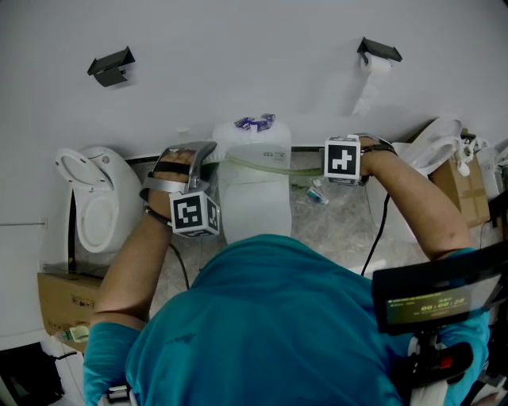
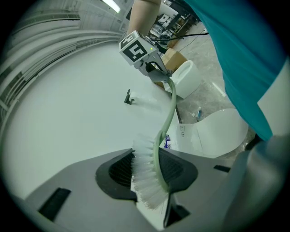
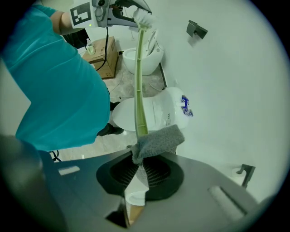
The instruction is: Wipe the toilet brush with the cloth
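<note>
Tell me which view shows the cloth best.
Right gripper view: cloth close up in the right claw, pinched on the brush handle. Head view hides it; left gripper view, too small to tell.

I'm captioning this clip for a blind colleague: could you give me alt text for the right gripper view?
The right gripper pinches a grey cloth folded over the pale green handle of a toilet brush. The handle runs up to the left gripper, which holds the bristle end, above a white toilet by a white wall.

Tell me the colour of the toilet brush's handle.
The toilet brush handle is pale green, clearest in the right gripper view.
</note>
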Available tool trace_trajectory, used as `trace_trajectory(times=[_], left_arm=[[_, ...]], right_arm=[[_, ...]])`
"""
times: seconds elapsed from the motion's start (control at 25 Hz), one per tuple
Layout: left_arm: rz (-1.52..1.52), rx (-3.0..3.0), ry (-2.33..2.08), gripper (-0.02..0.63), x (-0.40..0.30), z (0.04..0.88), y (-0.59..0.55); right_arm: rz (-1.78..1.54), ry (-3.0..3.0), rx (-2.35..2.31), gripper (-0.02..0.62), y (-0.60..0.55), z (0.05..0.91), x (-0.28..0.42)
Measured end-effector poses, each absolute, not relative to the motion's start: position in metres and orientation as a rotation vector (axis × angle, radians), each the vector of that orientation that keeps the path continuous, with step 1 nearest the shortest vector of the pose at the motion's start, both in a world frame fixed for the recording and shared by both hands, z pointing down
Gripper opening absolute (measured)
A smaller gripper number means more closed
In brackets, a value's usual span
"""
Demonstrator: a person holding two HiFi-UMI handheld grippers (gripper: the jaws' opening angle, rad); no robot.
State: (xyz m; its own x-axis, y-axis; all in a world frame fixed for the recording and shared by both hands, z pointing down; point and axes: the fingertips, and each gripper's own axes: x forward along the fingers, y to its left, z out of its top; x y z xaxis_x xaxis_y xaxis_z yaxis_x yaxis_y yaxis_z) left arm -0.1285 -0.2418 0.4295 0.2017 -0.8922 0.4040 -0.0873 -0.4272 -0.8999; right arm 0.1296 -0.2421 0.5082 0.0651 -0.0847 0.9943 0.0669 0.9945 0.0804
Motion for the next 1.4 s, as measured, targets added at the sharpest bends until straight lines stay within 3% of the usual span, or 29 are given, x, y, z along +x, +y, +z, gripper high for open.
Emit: trace_trajectory(times=[0.6, 1.0, 1.4], left_arm=[[-1.341, -1.764, 0.974, 0.15, -0.152, 0.442, -0.243], [-1.455, -2.001, 1.138, 0.15, -0.188, 0.478, -0.243], [-1.33, -2.582, 1.476, 0.15, -0.208, 0.539, -0.226]], right_arm=[[0.008, -1.585, 0.286, 0.035, -0.285, 0.488, 0.183], [0.19, -2.031, 0.798, 0.035, -0.343, 0.456, 0.197], [0.405, -2.464, 0.982, 0.035, -0.319, 0.455, 0.157]])
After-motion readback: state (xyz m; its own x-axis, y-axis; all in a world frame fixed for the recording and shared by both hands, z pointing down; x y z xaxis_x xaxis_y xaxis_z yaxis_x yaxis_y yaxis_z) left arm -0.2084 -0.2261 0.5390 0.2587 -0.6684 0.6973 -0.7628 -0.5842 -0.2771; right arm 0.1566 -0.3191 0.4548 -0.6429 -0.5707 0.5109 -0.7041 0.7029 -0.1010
